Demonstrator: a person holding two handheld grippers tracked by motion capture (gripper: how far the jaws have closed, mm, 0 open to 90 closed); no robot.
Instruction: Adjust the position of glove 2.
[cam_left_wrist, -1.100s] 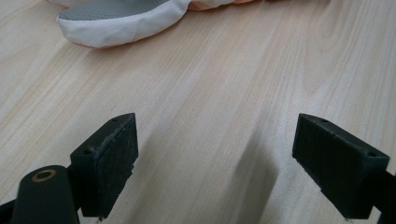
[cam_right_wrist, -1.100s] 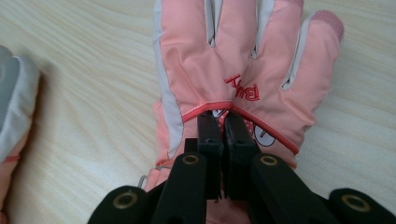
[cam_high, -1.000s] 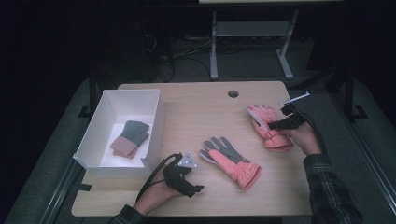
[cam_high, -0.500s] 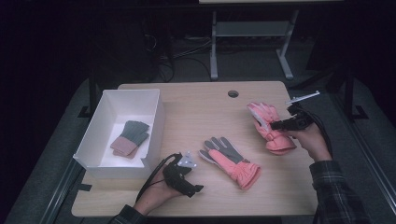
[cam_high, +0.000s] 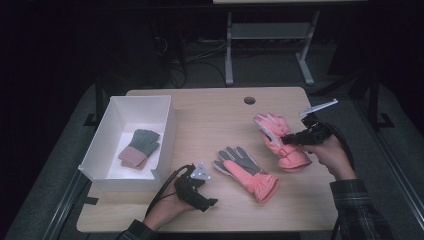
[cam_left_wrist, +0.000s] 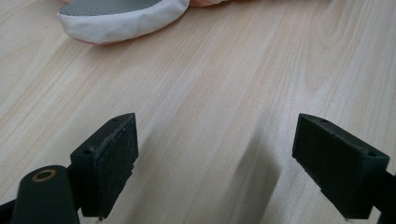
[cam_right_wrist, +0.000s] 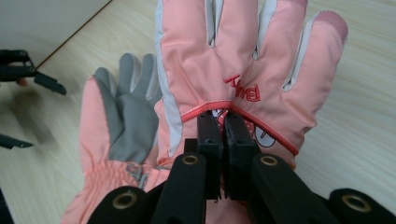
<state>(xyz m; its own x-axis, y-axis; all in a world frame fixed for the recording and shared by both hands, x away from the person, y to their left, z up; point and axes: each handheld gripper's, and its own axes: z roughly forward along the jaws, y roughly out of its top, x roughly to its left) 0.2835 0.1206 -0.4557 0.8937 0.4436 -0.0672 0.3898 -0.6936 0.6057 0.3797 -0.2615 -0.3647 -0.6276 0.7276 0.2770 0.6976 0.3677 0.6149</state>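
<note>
Over at the right side of the counter (cam_high: 210, 107), the right tongs (cam_high: 286, 140) are clamped tight on a pink glove (cam_high: 280, 142), pinching a fold of its fabric near the red seam on the back of the hand. Seen along those tongs, the jaws sit almost together with the cloth caught between them, and the glove (cam_right_wrist: 243, 70) spreads out beyond them with its fingers pointing away and some red lettering just past the seam. From above, the held glove sits near the counter's right edge, its fingers toward the far side and its cuff end toward the person's hand. A second pink glove (cam_high: 246, 171) with a grey palm lies flat near the middle of the counter, palm up, fingers pointing left and away, cuff toward the near edge; it is just beside the held one but apart from it. The left tongs (cam_high: 212, 202) rest low near the front edge, jaws standing wide with bare wood between them; a white and grey fingertip of that second glove (cam_left_wrist: 123, 16) lies just ahead of them. On the left stands a white box (cam_high: 100, 150) holding a grey and dusty-pink knit glove (cam_high: 140, 148).
</note>
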